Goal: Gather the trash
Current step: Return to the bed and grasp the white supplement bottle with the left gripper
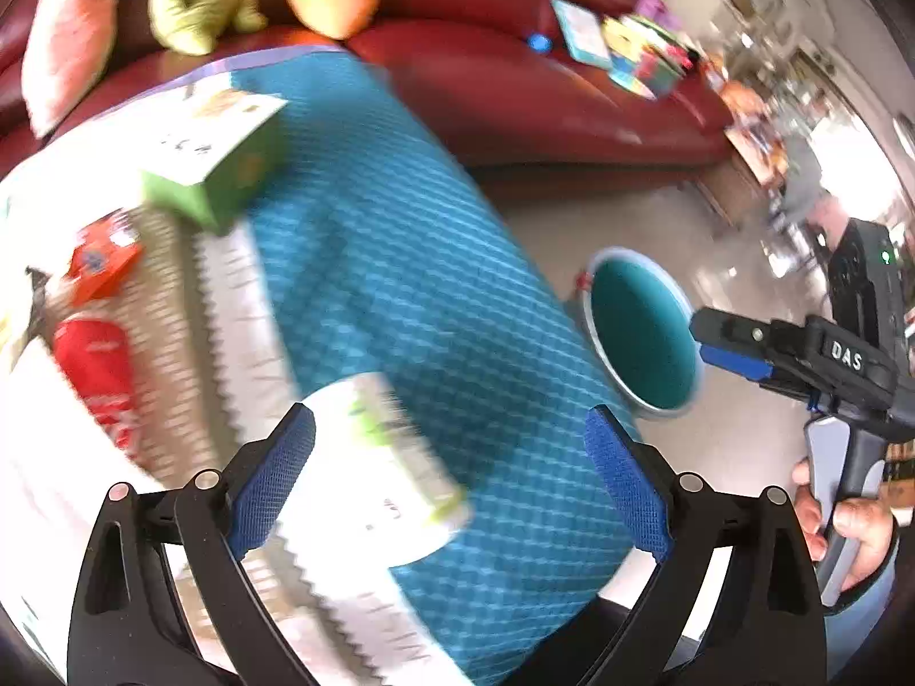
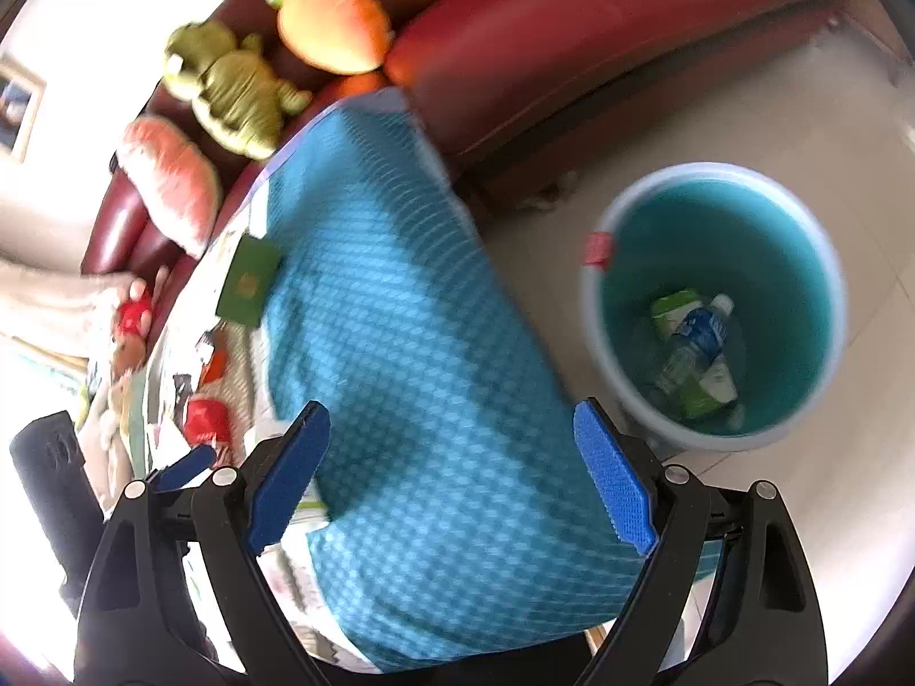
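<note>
My left gripper point(image 1: 452, 469) is open over the table, its jaws on either side of a white and green carton point(image 1: 389, 469) lying on the blue cloth point(image 1: 412, 263); the view is blurred. A green box point(image 1: 217, 160), an orange packet point(image 1: 100, 266) and a red can point(image 1: 97, 366) lie farther left. My right gripper point(image 2: 452, 469) is open and empty above the blue cloth point(image 2: 412, 343), near the table's right edge. The blue trash bin point(image 2: 600, 308) stands on the floor to the right and holds a plastic bottle point(image 2: 695, 343) and green cartons point(image 2: 675, 308). The bin also shows in the left view point(image 1: 640, 337).
A red sofa point(image 1: 514, 86) with plush toys point(image 2: 234, 86) and books point(image 1: 629, 46) stands behind the table. The right gripper's body point(image 1: 800, 354) shows at the right of the left view. Pale tiled floor point(image 2: 743, 86) surrounds the bin.
</note>
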A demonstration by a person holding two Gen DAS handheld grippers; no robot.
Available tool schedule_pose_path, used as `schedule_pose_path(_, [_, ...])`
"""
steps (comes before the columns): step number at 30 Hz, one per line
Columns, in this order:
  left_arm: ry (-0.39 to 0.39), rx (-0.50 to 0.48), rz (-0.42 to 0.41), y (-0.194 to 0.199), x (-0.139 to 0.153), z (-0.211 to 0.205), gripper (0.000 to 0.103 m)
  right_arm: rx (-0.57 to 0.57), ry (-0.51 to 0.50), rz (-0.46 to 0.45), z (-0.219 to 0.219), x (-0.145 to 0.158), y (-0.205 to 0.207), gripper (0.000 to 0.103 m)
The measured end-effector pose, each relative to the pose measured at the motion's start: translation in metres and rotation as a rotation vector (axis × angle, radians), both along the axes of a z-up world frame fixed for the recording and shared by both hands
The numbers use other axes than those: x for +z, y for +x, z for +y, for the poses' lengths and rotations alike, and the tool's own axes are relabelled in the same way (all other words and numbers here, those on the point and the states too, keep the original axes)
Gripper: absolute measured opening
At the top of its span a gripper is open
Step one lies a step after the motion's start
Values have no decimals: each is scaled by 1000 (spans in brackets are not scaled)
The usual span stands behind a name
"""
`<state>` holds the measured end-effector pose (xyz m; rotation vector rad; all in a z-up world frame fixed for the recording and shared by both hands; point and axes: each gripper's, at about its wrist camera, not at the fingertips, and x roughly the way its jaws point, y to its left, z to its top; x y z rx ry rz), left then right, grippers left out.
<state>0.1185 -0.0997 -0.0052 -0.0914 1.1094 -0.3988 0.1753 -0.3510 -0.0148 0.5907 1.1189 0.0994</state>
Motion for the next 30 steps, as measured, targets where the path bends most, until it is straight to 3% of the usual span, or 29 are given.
schedule_pose_path(4, [-8,68,-3,4,1,39,95,63,-17,-1,36,6,13,83])
schedule_pose_path(8, [-44,128,45,3,-7,61,98,99,-20,6,60,6,22,83])
schedule_pose_path(23, [17,92,188,15,-70,7,97,70,-15,54,37,-11,18,83])
schedule_pose_path(25, [34,86,189,14,-77,5,91,75,-9,61,34,-14,20,83])
schedule_pose_path(27, [64,78,161,13,-77,2,65,86,-5,64,35,-16,24,83])
schedule_pose_path(28, [63,66,146,12,-75,1,57,98,-3,65,37,-17,27,83])
schedule_pose_path(30, [55,57,131,13,-69,1,55,116,2,67,42,-18,33,83])
